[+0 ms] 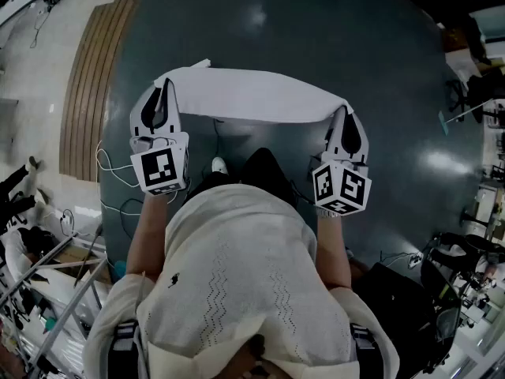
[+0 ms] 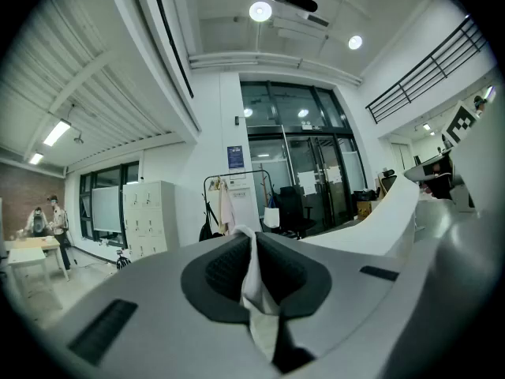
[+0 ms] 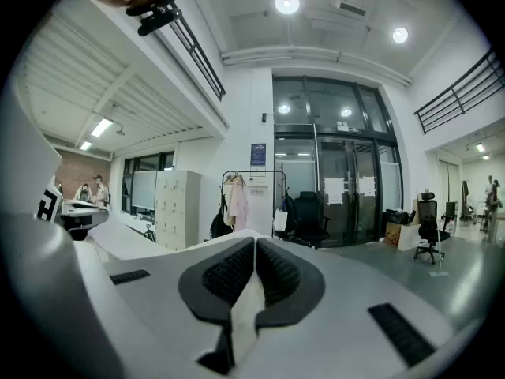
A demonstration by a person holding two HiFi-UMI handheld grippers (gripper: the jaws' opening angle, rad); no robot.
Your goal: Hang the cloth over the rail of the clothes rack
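A white cloth [image 1: 251,95] is stretched out flat between both grippers, in front of the person. My left gripper [image 1: 163,85] is shut on the cloth's left corner; a pinched fold of the cloth [image 2: 254,283] shows between its dark pads. My right gripper [image 1: 345,115] is shut on the right corner, with a strip of the cloth [image 3: 245,310] squeezed in its pads. The clothes rack [image 3: 254,204] stands far off by the glass doors, with garments hanging on it; the same clothes rack [image 2: 235,205] shows in the left gripper view.
White lockers [image 3: 177,208] stand left of the rack. Office chairs [image 3: 308,218] and glass doors [image 3: 339,192] are behind it. People [image 2: 46,218] stand at a table far left. Cables [image 1: 110,172] lie on the dark floor [image 1: 316,38] near the person's left side.
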